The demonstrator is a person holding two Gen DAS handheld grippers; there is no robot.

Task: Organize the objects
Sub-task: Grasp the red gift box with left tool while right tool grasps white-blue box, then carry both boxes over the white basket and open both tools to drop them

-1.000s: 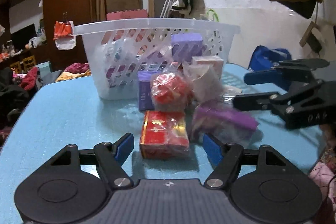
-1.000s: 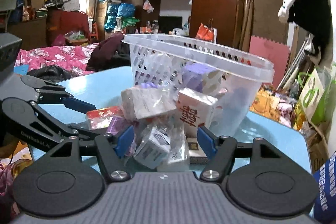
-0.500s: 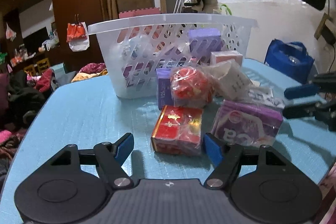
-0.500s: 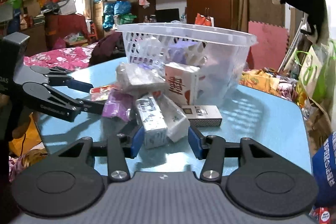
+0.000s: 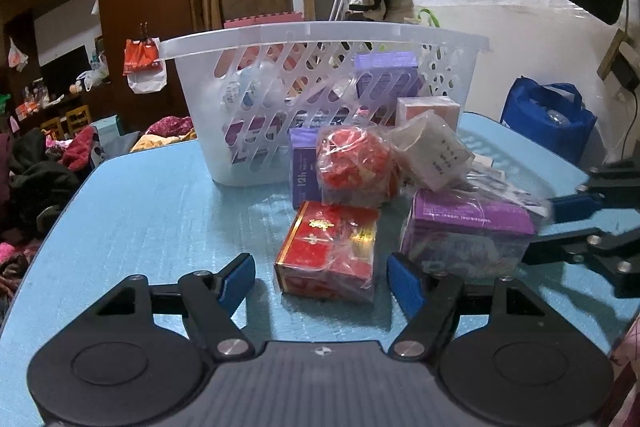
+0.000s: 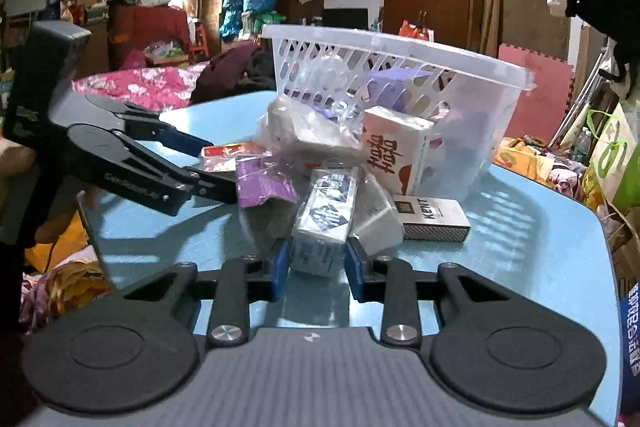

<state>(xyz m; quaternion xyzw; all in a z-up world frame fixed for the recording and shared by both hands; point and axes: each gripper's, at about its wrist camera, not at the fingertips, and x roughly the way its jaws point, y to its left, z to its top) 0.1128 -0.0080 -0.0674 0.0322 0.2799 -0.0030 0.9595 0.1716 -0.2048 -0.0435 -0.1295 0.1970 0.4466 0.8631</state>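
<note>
A white slotted basket (image 5: 320, 39) stands on the blue table (image 5: 160, 219) with boxes inside; it also shows in the right wrist view (image 6: 400, 55). A pile of wrapped items lies before it. My left gripper (image 5: 322, 277) is open, its jaws on either side of a red and gold box (image 5: 328, 251). A purple pack (image 5: 468, 231) and a red ball in plastic (image 5: 356, 167) lie beside it. My right gripper (image 6: 316, 269) is shut on a blue and white wrapped box (image 6: 326, 219). The left gripper (image 6: 192, 155) shows at left in the right wrist view.
A Kent carton (image 6: 432, 213) lies flat right of the held box, and a white box with red characters (image 6: 394, 151) leans on the basket. The table's edge (image 6: 600, 227) runs at right. Clutter, a blue bag (image 5: 548, 119) and wardrobes surround the table.
My right gripper has closed from open onto the blue and white box and drawn back from the pile. My left gripper stayed open and shifted left, so the red box sits more between its jaws.
</note>
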